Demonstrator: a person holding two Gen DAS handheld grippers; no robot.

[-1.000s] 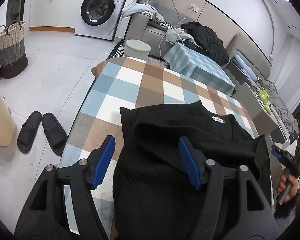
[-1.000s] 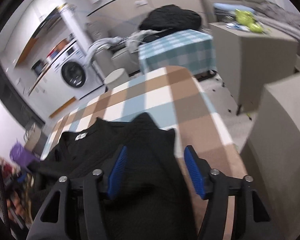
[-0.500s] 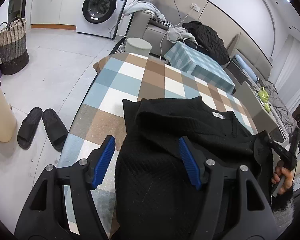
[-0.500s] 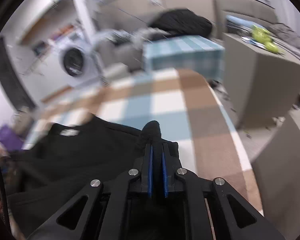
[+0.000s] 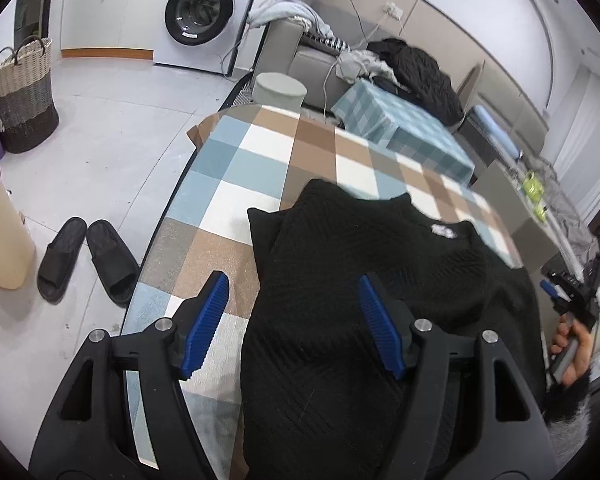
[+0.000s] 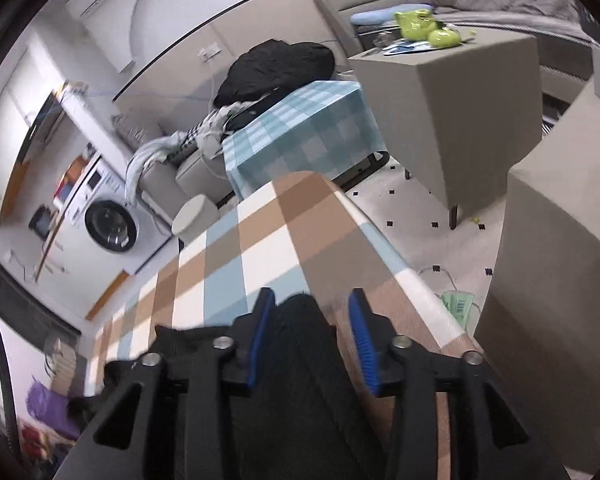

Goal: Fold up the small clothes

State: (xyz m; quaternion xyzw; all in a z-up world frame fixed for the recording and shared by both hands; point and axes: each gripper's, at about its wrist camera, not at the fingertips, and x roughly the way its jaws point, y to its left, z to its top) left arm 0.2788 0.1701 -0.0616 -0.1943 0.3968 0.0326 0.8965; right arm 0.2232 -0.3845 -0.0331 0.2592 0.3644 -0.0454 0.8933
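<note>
Black knit garment (image 5: 380,280) lay on the checked table (image 5: 260,160); our right gripper (image 6: 310,336) had just been opening around its sleeve, left gripper (image 5: 296,320) spread wide, so we judged flattening creases came first

The left gripper (image 5: 294,322) is showing two black, triangular cut-out finger frames, each carrying a ribbed blue pad (image 5: 206,322) and two round silver screws (image 5: 163,324). The right gripper (image 6: 310,342) is wearing the same build: black open-framed arms, ribbed blue pads (image 6: 362,344), silver screw heads (image 6: 400,341). In the left wrist view, the person's right hand (image 5: 574,354) is showing beyond a fuzzy grey-and-black cuff (image 5: 568,414).
</note>
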